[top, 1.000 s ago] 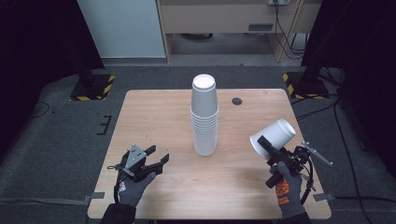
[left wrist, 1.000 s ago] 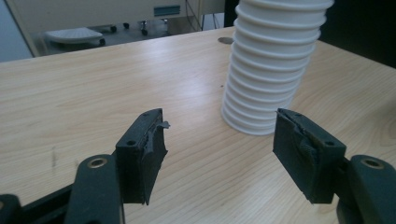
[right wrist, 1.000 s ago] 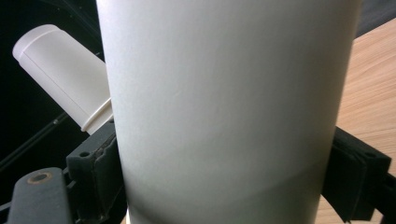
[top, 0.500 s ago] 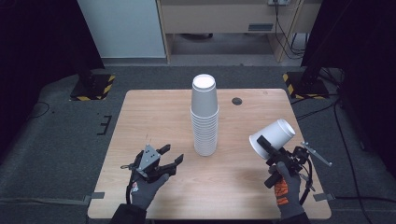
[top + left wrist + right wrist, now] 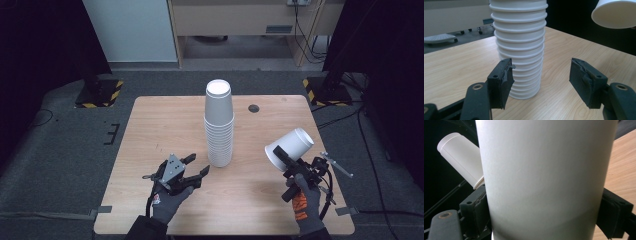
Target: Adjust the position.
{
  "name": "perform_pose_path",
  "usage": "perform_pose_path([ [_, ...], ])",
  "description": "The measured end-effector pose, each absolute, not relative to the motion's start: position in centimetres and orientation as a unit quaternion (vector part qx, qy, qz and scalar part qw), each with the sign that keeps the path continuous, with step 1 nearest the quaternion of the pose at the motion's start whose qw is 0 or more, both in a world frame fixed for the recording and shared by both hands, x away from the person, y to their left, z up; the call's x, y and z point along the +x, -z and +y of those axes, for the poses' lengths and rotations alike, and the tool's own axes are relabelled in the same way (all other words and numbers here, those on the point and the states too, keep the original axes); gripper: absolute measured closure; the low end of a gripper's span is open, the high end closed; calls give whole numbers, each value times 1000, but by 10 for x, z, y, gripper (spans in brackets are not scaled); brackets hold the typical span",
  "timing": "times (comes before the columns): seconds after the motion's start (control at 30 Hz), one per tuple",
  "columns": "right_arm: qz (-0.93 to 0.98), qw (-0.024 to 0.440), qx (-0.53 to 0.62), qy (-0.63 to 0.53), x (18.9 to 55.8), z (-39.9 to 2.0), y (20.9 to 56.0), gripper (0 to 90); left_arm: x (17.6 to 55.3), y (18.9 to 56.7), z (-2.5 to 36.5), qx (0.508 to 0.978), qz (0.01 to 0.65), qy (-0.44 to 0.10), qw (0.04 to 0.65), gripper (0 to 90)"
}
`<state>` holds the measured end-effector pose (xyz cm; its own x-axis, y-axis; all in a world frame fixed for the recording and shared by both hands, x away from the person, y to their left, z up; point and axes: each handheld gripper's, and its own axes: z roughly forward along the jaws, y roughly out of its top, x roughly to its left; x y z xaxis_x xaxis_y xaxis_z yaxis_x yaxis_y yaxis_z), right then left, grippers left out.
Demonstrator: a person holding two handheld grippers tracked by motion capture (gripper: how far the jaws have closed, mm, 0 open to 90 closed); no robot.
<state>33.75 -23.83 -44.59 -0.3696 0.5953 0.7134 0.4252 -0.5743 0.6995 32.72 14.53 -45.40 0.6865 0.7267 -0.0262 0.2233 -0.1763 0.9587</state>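
plain white cup stack (image 5: 219, 125), unmarked held cup (image 5: 290, 147)

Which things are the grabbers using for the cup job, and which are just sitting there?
In the job: stack of cups; single cup held in the right gripper; left gripper, jaws open toward the stack.

Just lying about: small dark disc on the table.

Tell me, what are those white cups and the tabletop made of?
The stack of cups and the single cup in the right gripper look like matte white paper, with rolled rims. The table shows pale wood grain, possibly laminate.
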Motion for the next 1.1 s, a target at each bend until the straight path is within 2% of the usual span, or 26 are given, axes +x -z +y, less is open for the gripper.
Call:
perform_pose_path([
  [1.1, 458, 45, 557, -692, 338, -237, 446, 141, 341, 447, 84, 738, 282, -209, 577, 319],
])
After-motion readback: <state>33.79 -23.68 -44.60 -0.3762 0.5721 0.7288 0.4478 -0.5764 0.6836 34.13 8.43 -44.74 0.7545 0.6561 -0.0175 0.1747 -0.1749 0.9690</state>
